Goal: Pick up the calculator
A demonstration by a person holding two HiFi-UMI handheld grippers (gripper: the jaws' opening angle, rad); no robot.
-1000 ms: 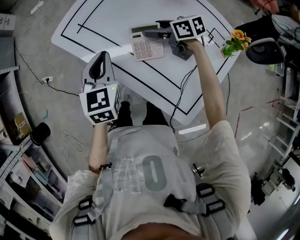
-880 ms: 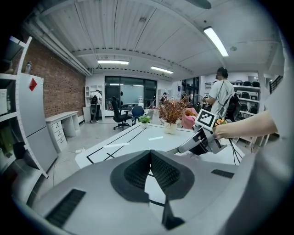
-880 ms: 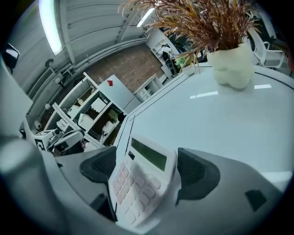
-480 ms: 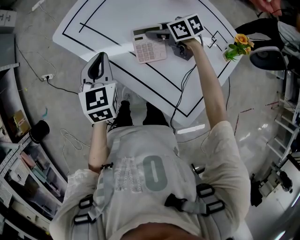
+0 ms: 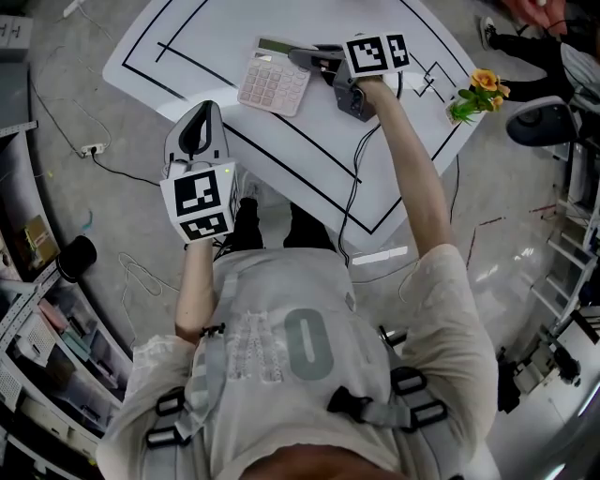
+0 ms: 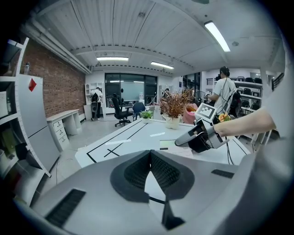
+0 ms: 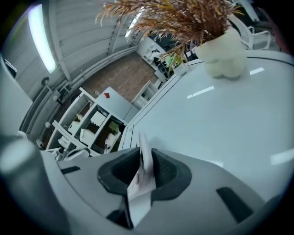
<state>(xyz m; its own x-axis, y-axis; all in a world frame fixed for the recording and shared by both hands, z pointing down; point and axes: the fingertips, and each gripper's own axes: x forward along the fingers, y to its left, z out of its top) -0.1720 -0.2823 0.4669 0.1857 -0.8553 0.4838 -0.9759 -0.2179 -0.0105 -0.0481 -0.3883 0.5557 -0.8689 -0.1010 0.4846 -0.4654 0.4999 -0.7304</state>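
Calculator (image 5: 273, 82): pale pink keys, display strip at its far end. It sits over the far part of the white table (image 5: 225, 28), inside the black taped lines and askew to them.

Progress: the grasp is being made. The right hand-held gripper (image 5: 305, 58) comes in from the right, with its jaw tips over the calculator's far right corner. In the right gripper view the calculator (image 7: 141, 176) stands edge-on between the two dark pads, which bear on its faces while the jaws are closing. Judged a thin-edge pinch, near a corner rather than mid-body.

Lift: not confirmed. The head view does not settle whether the calculator is clear of the table or has only one side raised. Left to do, by my reading: firm up the grip and raise it clear. A corner hold on a flat slab may let it pivot or droop.

Left hand-held gripper (image 5: 195, 131): well apart from the calculator, at the near left, off the table edge and over the floor. Its pads are pressed together at the tips with nothing between them, and it plays no part in the grasp.

Small flower sprig (image 5: 473, 86) at the table's far right edge, clear of the work.
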